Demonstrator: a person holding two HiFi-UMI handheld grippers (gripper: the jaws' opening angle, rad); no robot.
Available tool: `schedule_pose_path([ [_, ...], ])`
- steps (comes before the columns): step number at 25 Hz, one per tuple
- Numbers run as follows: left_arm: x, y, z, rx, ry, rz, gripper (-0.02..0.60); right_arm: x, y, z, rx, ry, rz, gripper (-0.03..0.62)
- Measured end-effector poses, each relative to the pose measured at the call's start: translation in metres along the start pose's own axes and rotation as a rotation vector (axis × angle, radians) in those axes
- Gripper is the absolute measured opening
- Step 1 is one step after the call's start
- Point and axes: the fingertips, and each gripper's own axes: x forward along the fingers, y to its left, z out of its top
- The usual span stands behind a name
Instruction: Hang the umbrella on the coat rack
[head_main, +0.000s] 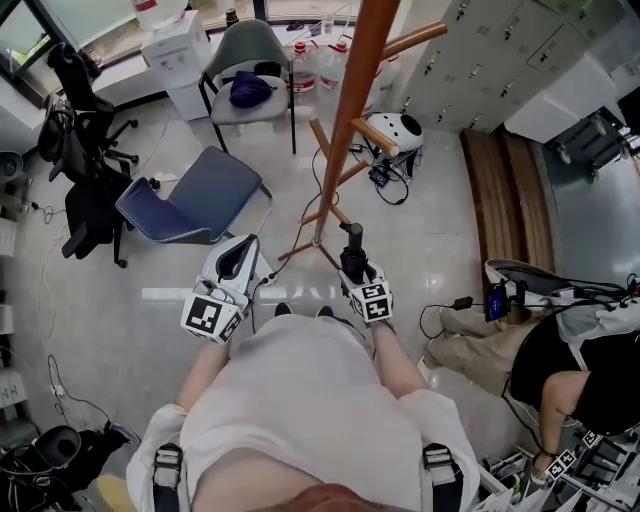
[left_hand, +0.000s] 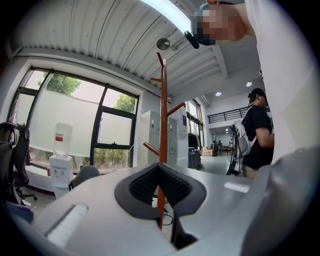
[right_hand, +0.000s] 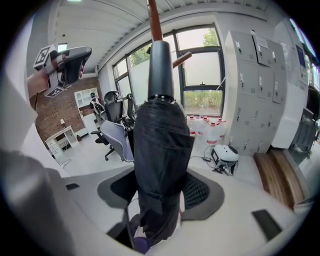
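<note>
Pale floor (head_main: 450, 250) in the head view: the coat rack (head_main: 352, 110) rises just ahead of the right gripper (head_main: 353, 272), nearer it than the left gripper (head_main: 238, 262). Left gripper view: fingers (left_hand: 142, 184) pressed together, empty. Right gripper view: fingers (right_hand: 201, 192) clamp the folded umbrella (right_hand: 159, 145), long axis upright, rack directly beyond.

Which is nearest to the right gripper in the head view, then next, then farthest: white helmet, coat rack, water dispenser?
1. coat rack, its foot just ahead of the right gripper.
2. white helmet, on the floor beyond, to the right.
3. water dispenser, far left by the window.
</note>
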Motion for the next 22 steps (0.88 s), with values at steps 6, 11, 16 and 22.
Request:
schedule_pose_path([
  [6, 0.010, 0.004, 0.002, 0.000, 0.004, 0.007, 0.011, 0.008, -0.016, -0.003, 0.034, 0.023, -0.005, 0.261],
  [11, 0.015, 0.002, 0.001, 0.007, 0.008, 0.015, 0.011, 0.017, -0.028, -0.010, 0.065, 0.044, -0.014, 0.261],
  [16, 0.018, 0.003, 0.000, 0.008, 0.011, 0.010, 0.011, 0.031, -0.036, -0.003, 0.075, 0.039, -0.027, 0.261],
  [22, 0.019, 0.010, 0.000, 0.009, 0.021, 0.035, 0.010, 0.049, -0.039, 0.008, 0.070, 0.054, -0.017, 0.261],
])
